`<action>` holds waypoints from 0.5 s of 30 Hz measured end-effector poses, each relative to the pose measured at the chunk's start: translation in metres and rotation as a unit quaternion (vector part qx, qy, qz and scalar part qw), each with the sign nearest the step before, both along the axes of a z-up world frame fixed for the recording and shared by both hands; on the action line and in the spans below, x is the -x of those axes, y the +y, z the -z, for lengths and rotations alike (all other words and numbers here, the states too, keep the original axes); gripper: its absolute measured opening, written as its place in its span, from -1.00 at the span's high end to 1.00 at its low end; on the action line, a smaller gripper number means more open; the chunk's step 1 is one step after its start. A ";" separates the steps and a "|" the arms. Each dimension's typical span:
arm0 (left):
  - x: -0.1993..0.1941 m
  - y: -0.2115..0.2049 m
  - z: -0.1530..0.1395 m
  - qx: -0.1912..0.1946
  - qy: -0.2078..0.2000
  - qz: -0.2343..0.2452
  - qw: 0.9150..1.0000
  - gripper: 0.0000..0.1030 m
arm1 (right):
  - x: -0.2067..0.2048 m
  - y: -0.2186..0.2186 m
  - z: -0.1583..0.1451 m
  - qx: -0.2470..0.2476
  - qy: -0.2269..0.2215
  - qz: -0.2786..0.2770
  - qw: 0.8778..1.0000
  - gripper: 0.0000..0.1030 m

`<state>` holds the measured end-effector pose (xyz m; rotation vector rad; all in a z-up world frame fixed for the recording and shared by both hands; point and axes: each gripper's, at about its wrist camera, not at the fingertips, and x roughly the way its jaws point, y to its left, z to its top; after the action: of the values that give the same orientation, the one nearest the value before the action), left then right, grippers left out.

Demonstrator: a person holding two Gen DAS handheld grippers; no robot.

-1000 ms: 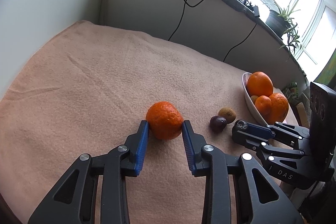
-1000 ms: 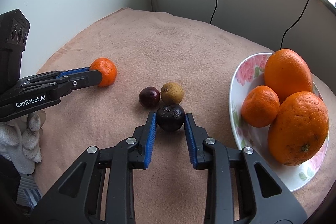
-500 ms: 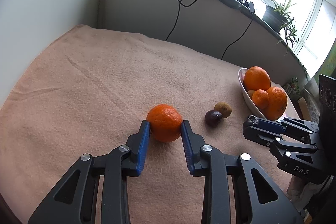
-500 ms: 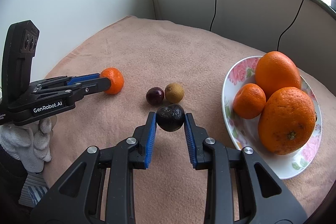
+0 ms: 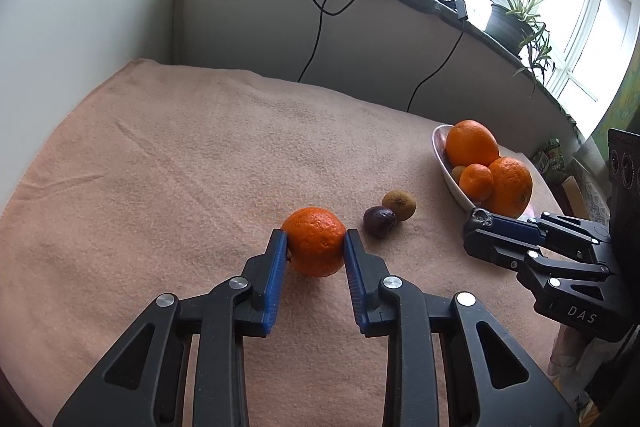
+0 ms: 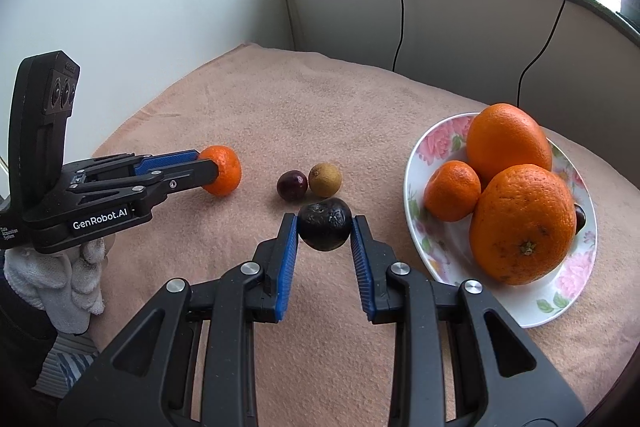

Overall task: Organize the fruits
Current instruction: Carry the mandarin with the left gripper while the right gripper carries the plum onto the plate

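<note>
A mandarin [image 5: 314, 247] sits on the peach cloth with my left gripper [image 5: 315, 235] shut on it, both blue pads pressed against its sides. The right wrist view shows this same gripper [image 6: 208, 167] and mandarin [image 6: 226, 173] at the left. My right gripper [image 6: 324, 223] is shut on a dark wrinkled fruit [image 6: 325, 229], held a little above the cloth. A purple fruit [image 6: 292, 185] and a brownish-green fruit [image 6: 325, 179] lie side by side just beyond it. The flowered plate [image 6: 416, 163] at the right holds two large oranges and a small mandarin.
Black and white cables hang down the wall behind the cloth. A windowsill with a potted plant [image 5: 508, 23] runs along the back right. A white-gloved hand [image 6: 60, 279] holds the left gripper. The cloth drops away at the near right, past the plate [image 5: 442, 155].
My right gripper has risen a little with the dark fruit and drawn back from the two small fruits. The left pads have stayed on the mandarin.
</note>
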<state>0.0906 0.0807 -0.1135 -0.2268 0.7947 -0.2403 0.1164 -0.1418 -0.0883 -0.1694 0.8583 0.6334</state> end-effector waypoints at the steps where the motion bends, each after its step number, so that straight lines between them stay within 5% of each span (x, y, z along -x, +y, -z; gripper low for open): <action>1: 0.001 0.000 -0.001 0.002 -0.001 0.000 1.000 0.47 | 0.001 -0.001 0.000 -0.001 0.000 0.001 1.000 0.45; 15: 0.005 -0.025 -0.033 0.024 -0.038 0.037 0.998 0.49 | 0.005 -0.028 -0.019 -0.016 -0.016 0.022 1.000 0.45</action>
<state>0.0860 0.0555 -0.0800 -0.2335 0.7240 -0.3364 0.1114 -0.1703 -0.0696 -0.1322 0.8179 0.6011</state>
